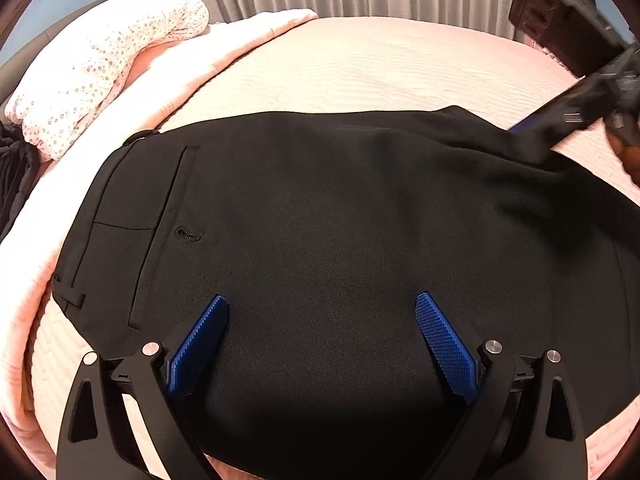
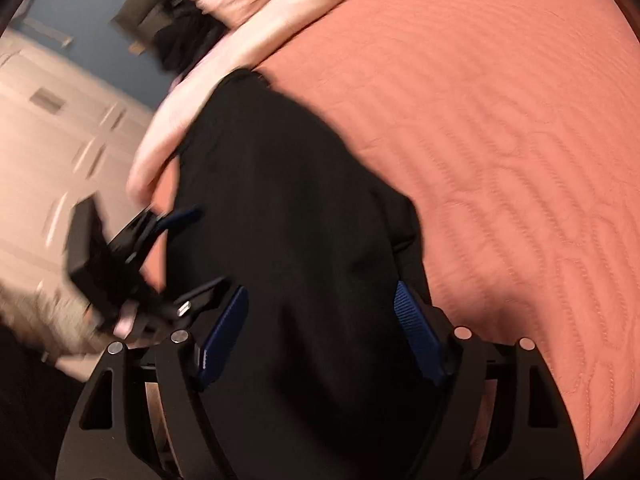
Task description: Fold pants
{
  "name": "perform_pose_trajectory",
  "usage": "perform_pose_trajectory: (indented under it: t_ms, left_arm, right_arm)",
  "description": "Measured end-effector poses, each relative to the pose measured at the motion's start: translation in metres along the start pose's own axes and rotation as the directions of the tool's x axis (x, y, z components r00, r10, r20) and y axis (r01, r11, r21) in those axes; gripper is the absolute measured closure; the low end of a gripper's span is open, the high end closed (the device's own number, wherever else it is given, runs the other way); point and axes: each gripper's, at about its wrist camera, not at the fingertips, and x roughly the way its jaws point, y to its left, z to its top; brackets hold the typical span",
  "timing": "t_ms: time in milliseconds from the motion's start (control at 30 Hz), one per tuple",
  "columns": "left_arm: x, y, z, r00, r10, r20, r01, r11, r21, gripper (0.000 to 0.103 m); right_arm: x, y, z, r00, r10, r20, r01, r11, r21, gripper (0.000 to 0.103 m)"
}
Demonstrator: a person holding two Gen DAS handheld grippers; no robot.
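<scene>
Black pants (image 1: 320, 220) lie flat on pink bedspread (image 1: 380, 64). Left gripper (image 1: 320, 340) spread, hovering over seat; right gripper (image 2: 320, 332) spread, astride cloth. Advise: grip both layers before folding.

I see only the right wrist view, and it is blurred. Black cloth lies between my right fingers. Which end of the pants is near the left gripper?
Observer: The waist end. In the left wrist view the pants show a belt loop and a buttonhole at the left.
Operator: Does the left gripper hold something?
Observer: No. The left gripper is open over the pants, with nothing between its pads.
Operator: What else lies on the bed?
Observer: A dotted white cover is bunched at the far left of the bed, apart from the pants.
</scene>
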Motion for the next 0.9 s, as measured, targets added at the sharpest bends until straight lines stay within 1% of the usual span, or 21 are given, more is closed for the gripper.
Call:
perform_pose_trajectory:
  t_ms: [33,67,100,133,200,233,267,333,367,400,467,500,533,567,600,667,733,800,833,867,900]
  left_arm:
    - [0.001,0.001,0.0,1.0,0.0,0.001,0.0,1.0,-0.002,0.007]
    - [0.002,0.003,0.001,1.0,0.002,0.003,-0.002,1.0,-0.004,0.007]
    - [0.003,0.002,0.001,1.0,0.006,0.006,-0.006,1.0,-0.006,0.006]
    - [0.003,0.002,0.001,1.0,0.011,0.01,-0.011,1.0,-0.008,0.006]
    - [0.004,0.001,0.001,1.0,0.016,0.012,-0.016,1.0,-0.007,0.006]
    - [0.004,0.001,0.001,1.0,0.015,0.012,-0.015,1.0,-0.009,0.006]
    - [0.003,0.002,0.0,1.0,0.013,0.014,-0.013,1.0,-0.01,0.006]
    - [0.003,0.002,-0.001,1.0,0.015,0.019,-0.014,1.0,-0.01,0.006]
    - [0.003,0.001,-0.001,1.0,0.014,0.022,-0.014,1.0,-0.011,0.006]
    - [0.003,0.001,-0.001,1.0,0.015,0.025,-0.015,1.0,-0.012,0.006]
    - [0.003,0.001,-0.002,0.999,0.017,0.027,-0.016,1.0,-0.012,0.005]
    - [0.003,0.001,-0.003,0.999,0.018,0.029,-0.018,1.0,-0.012,0.005]
    - [0.003,0.001,-0.003,0.999,0.019,0.03,-0.019,1.0,-0.012,0.005]
    - [0.003,0.001,-0.004,0.999,0.019,0.03,-0.018,1.0,-0.012,0.005]
    - [0.003,0.001,-0.004,0.999,0.018,0.031,-0.018,1.0,-0.013,0.005]
    - [0.003,0.002,-0.004,0.999,0.017,0.029,-0.016,1.0,-0.014,0.005]
    - [0.003,0.002,-0.004,0.999,0.017,0.03,-0.016,1.0,-0.014,0.005]
    - [0.003,0.001,-0.005,0.999,0.02,0.035,-0.019,1.0,-0.014,0.005]
    - [0.003,0.001,-0.005,0.999,0.022,0.037,-0.022,1.0,-0.014,0.005]
    - [0.003,0.0,-0.005,0.999,0.024,0.038,-0.023,1.0,-0.013,0.005]
    - [0.003,0.0,-0.006,0.999,0.025,0.039,-0.025,1.0,-0.013,0.005]
  right_arm:
    - [-0.004,-0.001,0.002,1.0,-0.022,0.007,0.022,1.0,-0.019,0.029]
    - [-0.008,-0.008,0.007,0.997,-0.064,0.037,0.064,0.998,-0.002,0.028]
    - [-0.011,-0.017,0.01,0.996,-0.072,0.056,0.071,0.997,0.03,0.024]
    - [-0.012,-0.026,0.014,0.995,-0.07,0.067,0.066,0.996,0.063,0.023]
    - [-0.01,-0.029,0.019,0.996,-0.057,0.068,0.053,0.997,0.061,0.023]
    - [-0.008,-0.026,0.019,0.998,-0.031,0.046,0.029,0.999,0.045,0.023]
    - [-0.004,-0.019,0.016,1.0,0.012,-0.005,-0.012,1.0,0.012,0.023]
    - [0.001,-0.004,0.008,0.996,0.049,-0.078,-0.053,0.997,-0.053,0.023]
    - [0.0,0.001,0.004,0.991,0.088,-0.105,-0.095,0.993,-0.064,0.023]
    - [-0.002,0.006,0.0,0.983,0.14,-0.118,-0.149,0.986,-0.069,0.023]
    - [-0.001,0.01,-0.003,0.975,0.179,-0.131,-0.19,0.978,-0.081,0.023]
    - [0.002,0.009,-0.002,0.978,0.168,-0.124,-0.179,0.98,-0.083,0.021]
    - [0.006,0.004,0.002,0.986,0.135,-0.1,-0.143,0.987,-0.074,0.015]
    - [0.011,0.0,0.008,0.994,0.078,-0.076,-0.083,0.994,-0.069,0.014]
    - [0.014,-0.011,0.016,0.999,-0.009,-0.038,0.007,0.999,-0.041,0.014]
    - [0.013,-0.022,0.02,0.999,0.047,-0.009,-0.047,0.999,0.027,0.014]
    - [0.013,-0.021,0.018,0.997,0.081,0.01,-0.081,0.996,0.03,0.012]
    - [0.019,-0.015,0.015,0.986,0.162,0.03,-0.163,0.986,0.027,0.012]
    - [0.023,-0.014,0.016,0.982,0.181,0.045,-0.183,0.983,0.031,0.012]
    - [0.026,-0.012,0.019,0.977,0.2,0.074,-0.202,0.979,0.031,0.012]
    - [0.025,-0.014,0.022,0.969,0.206,0.137,-0.213,0.976,0.04,0.012]
